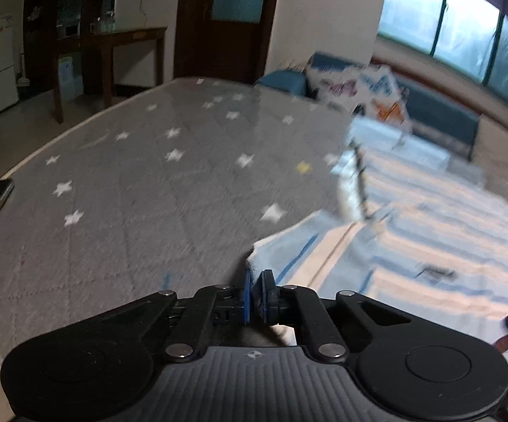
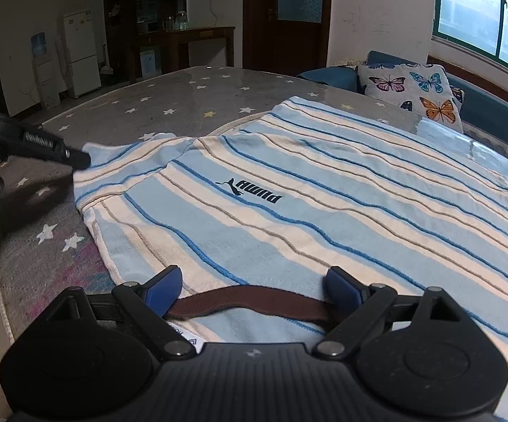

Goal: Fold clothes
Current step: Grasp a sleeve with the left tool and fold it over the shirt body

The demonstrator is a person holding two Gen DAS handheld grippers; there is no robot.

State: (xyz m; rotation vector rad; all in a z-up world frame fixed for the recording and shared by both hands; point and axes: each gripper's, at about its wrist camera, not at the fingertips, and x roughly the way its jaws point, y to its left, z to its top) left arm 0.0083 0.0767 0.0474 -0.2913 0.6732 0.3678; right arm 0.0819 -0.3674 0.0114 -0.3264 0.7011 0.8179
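The shirt (image 2: pixel 289 190) looks soft, light and limp; best gripped at edges. Left gripper (image 1: pixel 256 293) is clenched on the sleeve tip (image 1: pixel 254 263); right gripper (image 2: pixel 254 286) gapes, released, over the collar (image 2: pixel 250 302).

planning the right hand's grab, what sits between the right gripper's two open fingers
In the right wrist view, the right gripper straddles the striped shirt's brown collar band.

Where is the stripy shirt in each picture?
Left wrist view: the stripy shirt fills the lower right, blurred, its corner at the pads of the left hand-held gripper.
Right wrist view: it covers the middle and right.
Shared landmark: the grey star-patterned cover.
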